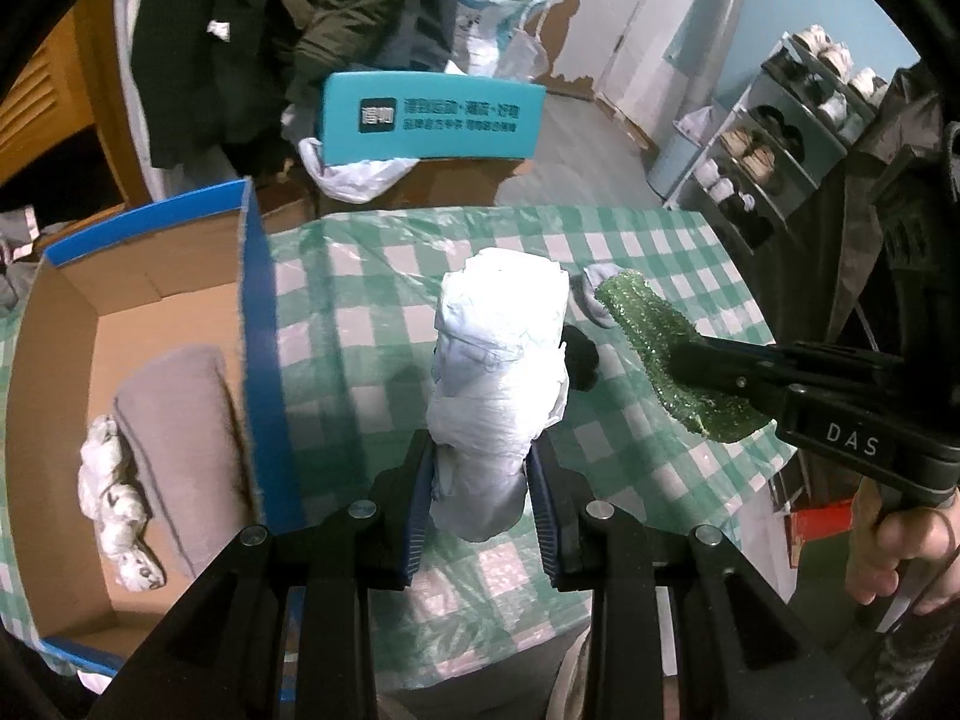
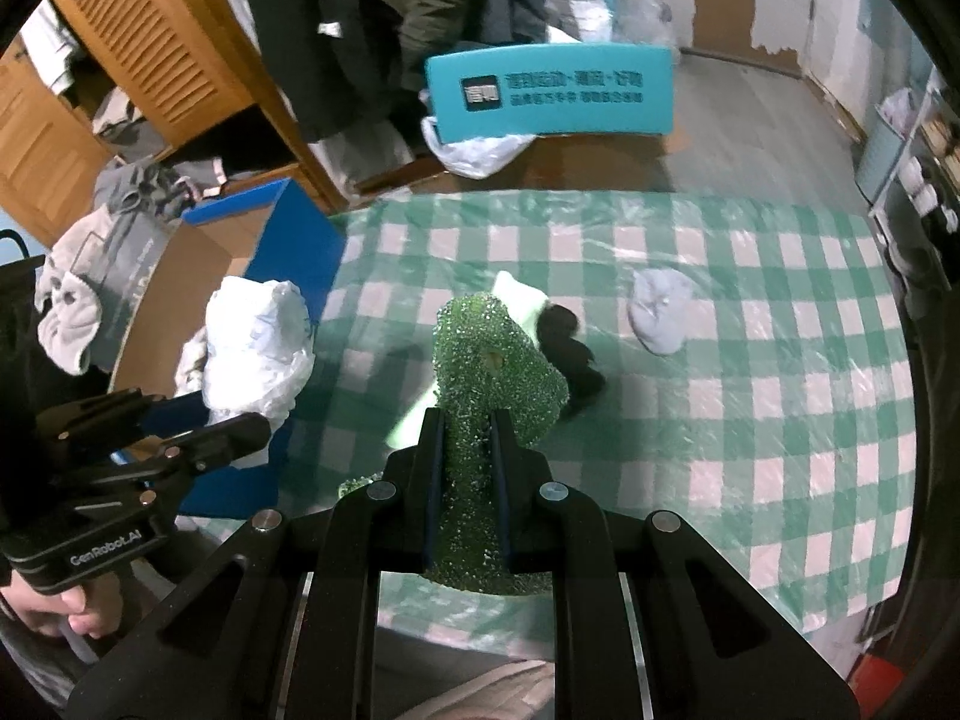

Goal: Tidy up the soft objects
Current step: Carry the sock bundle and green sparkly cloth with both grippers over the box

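My left gripper is shut on a white rolled plastic bundle and holds it above the checked table, just right of the blue-edged cardboard box. The bundle also shows in the right wrist view. My right gripper is shut on a green glittery sponge, held above the table; it shows in the left wrist view too. A black sock, a white-green piece and a grey cloth lie on the table.
Inside the box lie a grey folded cloth and a white patterned roll. A teal box stands beyond the table's far edge. A shoe rack is at the right. Clothes hang at the back.
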### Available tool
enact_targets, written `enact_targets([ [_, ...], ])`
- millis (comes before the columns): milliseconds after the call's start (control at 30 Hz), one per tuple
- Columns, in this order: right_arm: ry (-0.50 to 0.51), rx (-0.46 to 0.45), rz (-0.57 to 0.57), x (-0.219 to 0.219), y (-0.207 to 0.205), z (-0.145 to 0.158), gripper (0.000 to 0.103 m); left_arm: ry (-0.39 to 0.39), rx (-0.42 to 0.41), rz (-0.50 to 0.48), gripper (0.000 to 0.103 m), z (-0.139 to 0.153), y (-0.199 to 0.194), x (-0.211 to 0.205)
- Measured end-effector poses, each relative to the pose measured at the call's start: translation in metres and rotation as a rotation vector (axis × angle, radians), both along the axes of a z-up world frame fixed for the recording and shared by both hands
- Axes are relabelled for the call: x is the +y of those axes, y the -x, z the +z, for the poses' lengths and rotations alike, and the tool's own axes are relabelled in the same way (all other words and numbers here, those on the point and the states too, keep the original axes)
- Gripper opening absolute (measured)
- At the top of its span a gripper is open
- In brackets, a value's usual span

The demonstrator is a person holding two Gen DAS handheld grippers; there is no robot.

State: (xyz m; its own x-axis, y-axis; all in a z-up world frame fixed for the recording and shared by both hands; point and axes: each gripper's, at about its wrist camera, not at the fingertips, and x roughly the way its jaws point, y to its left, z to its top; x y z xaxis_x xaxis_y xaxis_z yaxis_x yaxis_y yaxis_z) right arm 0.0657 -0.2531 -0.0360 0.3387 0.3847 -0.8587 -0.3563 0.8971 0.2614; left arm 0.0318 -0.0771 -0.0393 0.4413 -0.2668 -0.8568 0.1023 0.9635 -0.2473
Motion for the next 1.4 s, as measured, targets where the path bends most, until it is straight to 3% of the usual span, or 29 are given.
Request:
enact_targets([
  [767,0.002,-0.047,0.141,0.105,-0.004,0.027,0.014,0.020,-0.042,0.139,0.031,0.017,0.022,0.087],
  [1400,0.019,-0.039,0.263,0.195,-0.003,0.026,0.014,0.017,-0.035,0.262,0.031,0.011,0.035,0.157],
])
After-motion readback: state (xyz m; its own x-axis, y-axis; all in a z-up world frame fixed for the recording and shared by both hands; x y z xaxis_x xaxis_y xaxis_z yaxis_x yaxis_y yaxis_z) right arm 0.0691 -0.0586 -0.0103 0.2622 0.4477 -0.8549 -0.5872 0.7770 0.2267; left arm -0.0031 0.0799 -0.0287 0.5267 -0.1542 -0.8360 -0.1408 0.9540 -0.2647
